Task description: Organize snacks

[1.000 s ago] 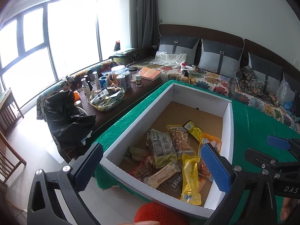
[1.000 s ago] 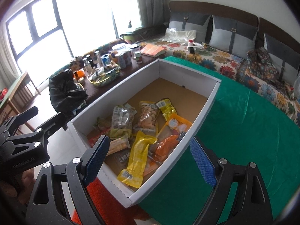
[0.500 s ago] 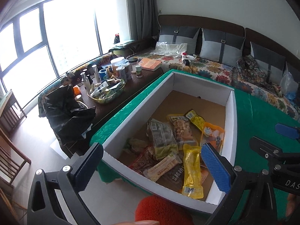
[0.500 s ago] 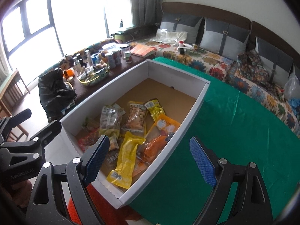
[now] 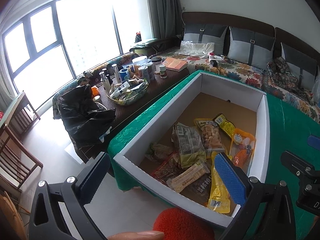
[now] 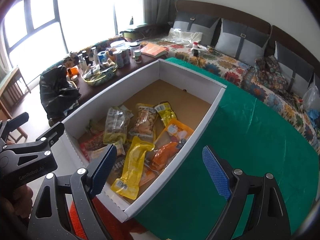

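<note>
A white cardboard box (image 5: pixel 160 120) (image 6: pixel 202 120) stands on the green tablecloth (image 6: pixel 250 140). Several snack packets lie in its near half: a long yellow packet (image 6: pixel 133 166) (image 5: pixel 218 192), an orange packet (image 6: pixel 177 132) (image 5: pixel 242 142), a peanut packet (image 6: pixel 145 120) (image 5: pixel 210 136) and a small yellow packet (image 6: pixel 166 113). My left gripper (image 5: pixel 164 180) is open and empty, above the box's near end. My right gripper (image 6: pixel 160 172) is open and empty, over the box's near right wall.
A dark side table (image 5: pixel 140 104) left of the box carries bottles, jars and a bowl (image 5: pixel 128 96) of small items. A black bag (image 5: pixel 84 114) sits at its near end. A floral sofa with grey cushions (image 6: pixel 240 40) runs behind. Wooden chairs (image 5: pixel 14 150) stand left.
Both grippers have drawn back and shifted slightly; the box sits a little farther right in the left view and lower left in the right view. Both stay open and empty.
</note>
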`<action>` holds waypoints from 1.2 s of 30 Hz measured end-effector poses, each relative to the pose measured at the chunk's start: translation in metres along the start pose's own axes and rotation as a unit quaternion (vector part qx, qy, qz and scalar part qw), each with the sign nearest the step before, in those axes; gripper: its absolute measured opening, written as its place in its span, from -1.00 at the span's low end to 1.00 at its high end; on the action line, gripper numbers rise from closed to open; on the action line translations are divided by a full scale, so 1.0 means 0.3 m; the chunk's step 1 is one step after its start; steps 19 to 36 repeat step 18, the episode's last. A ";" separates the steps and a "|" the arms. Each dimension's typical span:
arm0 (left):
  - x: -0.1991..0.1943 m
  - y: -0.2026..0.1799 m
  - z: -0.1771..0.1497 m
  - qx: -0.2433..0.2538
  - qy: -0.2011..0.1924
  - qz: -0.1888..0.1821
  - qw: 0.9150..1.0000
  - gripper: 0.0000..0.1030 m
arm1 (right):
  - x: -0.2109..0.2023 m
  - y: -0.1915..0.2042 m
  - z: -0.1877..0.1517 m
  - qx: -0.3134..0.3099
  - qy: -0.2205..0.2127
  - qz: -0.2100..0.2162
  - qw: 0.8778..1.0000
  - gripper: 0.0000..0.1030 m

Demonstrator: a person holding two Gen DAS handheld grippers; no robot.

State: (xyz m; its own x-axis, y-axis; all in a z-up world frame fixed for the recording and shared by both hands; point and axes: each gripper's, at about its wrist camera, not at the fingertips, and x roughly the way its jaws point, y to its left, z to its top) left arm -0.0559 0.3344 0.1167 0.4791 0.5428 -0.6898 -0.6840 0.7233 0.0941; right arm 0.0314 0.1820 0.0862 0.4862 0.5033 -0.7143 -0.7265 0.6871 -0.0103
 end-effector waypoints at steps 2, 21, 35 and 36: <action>0.009 -0.002 -0.001 -0.002 0.004 -0.006 1.000 1.00 | 0.004 -0.001 0.000 -0.001 0.001 0.000 1.000 0.74; 0.035 0.009 0.003 -0.014 0.012 -0.025 1.000 1.00 | 0.013 -0.007 -0.008 0.001 0.004 -0.002 1.000 0.74; 0.035 0.009 0.003 -0.014 0.012 -0.025 1.000 1.00 | 0.013 -0.007 -0.008 0.001 0.004 -0.002 1.000 0.74; 0.035 0.009 0.003 -0.014 0.012 -0.025 1.000 1.00 | 0.013 -0.007 -0.008 0.001 0.004 -0.002 1.000 0.74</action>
